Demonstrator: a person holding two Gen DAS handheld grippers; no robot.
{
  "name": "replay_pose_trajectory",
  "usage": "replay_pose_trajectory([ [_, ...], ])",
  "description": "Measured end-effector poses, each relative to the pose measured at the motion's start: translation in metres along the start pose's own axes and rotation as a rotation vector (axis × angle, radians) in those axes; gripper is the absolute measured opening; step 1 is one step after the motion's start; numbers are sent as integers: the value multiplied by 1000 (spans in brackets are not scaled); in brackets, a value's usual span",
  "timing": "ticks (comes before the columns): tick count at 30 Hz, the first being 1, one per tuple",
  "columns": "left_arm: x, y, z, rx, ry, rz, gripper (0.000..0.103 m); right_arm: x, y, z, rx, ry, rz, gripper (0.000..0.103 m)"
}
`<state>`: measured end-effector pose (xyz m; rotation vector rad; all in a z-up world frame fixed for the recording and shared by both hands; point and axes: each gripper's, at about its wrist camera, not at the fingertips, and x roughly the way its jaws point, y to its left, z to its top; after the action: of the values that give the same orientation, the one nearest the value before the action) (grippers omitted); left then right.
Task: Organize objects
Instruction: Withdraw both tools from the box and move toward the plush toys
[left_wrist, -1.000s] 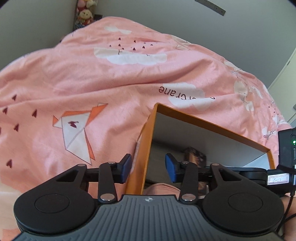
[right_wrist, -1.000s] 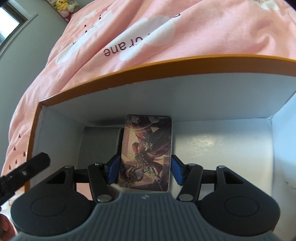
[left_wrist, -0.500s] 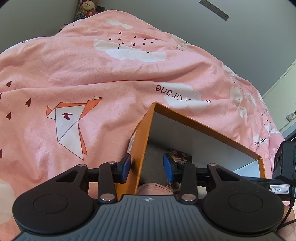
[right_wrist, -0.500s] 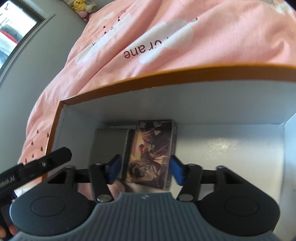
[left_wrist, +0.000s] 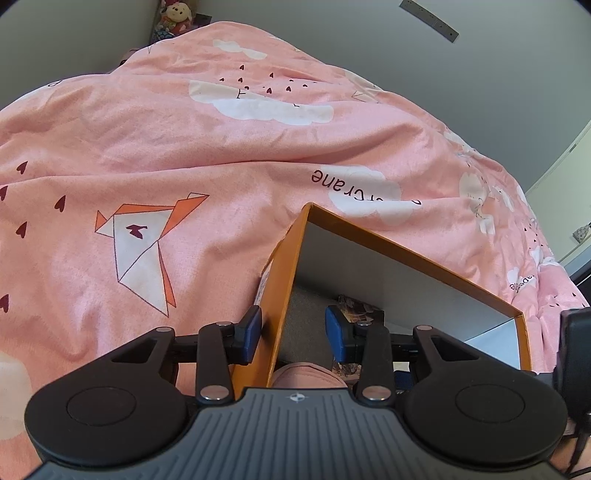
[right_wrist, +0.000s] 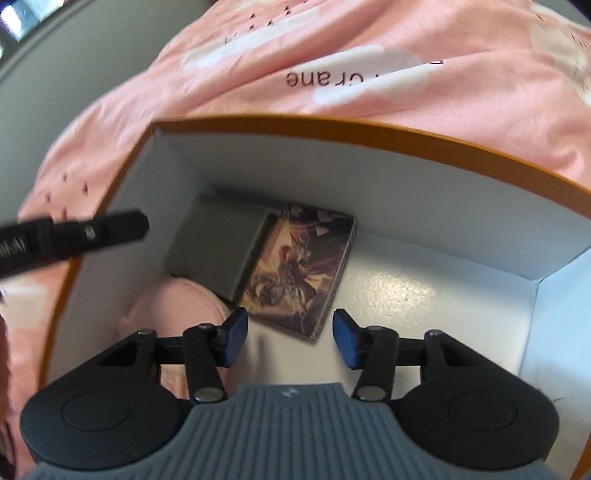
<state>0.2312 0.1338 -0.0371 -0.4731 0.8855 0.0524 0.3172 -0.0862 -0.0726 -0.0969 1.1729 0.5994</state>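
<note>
Card box (right_wrist: 297, 266) lies flat on orange box (right_wrist: 369, 129) floor, beside grey case (right_wrist: 218, 251). Right gripper (right_wrist: 290, 339), clamped on it a second ago, now released and backed off. Placement looks done. Left gripper (left_wrist: 293, 332) straddles orange box wall, spread, not pinching.

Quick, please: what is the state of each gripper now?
Left gripper: open, straddling the orange box wall.
Right gripper: open, empty, above the illustrated card box.

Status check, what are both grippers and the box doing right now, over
Left gripper open, straddling the orange box side wall. Right gripper open above the box floor, empty. Picture card box lies flat beside grey box. Nothing obstructing.
</note>
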Motion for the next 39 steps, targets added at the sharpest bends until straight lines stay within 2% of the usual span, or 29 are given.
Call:
replay_pose_trajectory([
  [1,0,0,0,1,1,1,43,3,0,0,-12,13,-7,43],
  [4,0,-2,0,9,0,7,43,11,0,0,-26,55,0,37],
  [7,0,-5,-1,22,-4,18,43,15,-1,1,-49,50,-8,31],
  [14,-1,-6,-2,27,-16,27,43,15,-2,-1,-66,37,-25,31],
  [19,-18,-18,-4,80,-97,93,43,-4,0,-8,-69,-1,-17,32],
  [20,-23,-22,-4,93,-117,101,43,-11,1,-10,-77,-20,-19,33],
  [25,-52,-41,-9,167,-205,110,46,-49,11,-21,-110,-124,-2,50],
  [30,-77,-61,-25,245,-230,78,47,-83,27,-39,-151,-220,20,51],
  [35,-98,-73,-51,332,-212,41,51,-122,32,-74,-164,-326,32,52],
  [37,-105,-75,-65,364,-189,19,51,-130,34,-86,-171,-347,26,65],
  [39,-110,-74,-77,373,-156,-4,51,-139,35,-101,-176,-378,13,69],
])
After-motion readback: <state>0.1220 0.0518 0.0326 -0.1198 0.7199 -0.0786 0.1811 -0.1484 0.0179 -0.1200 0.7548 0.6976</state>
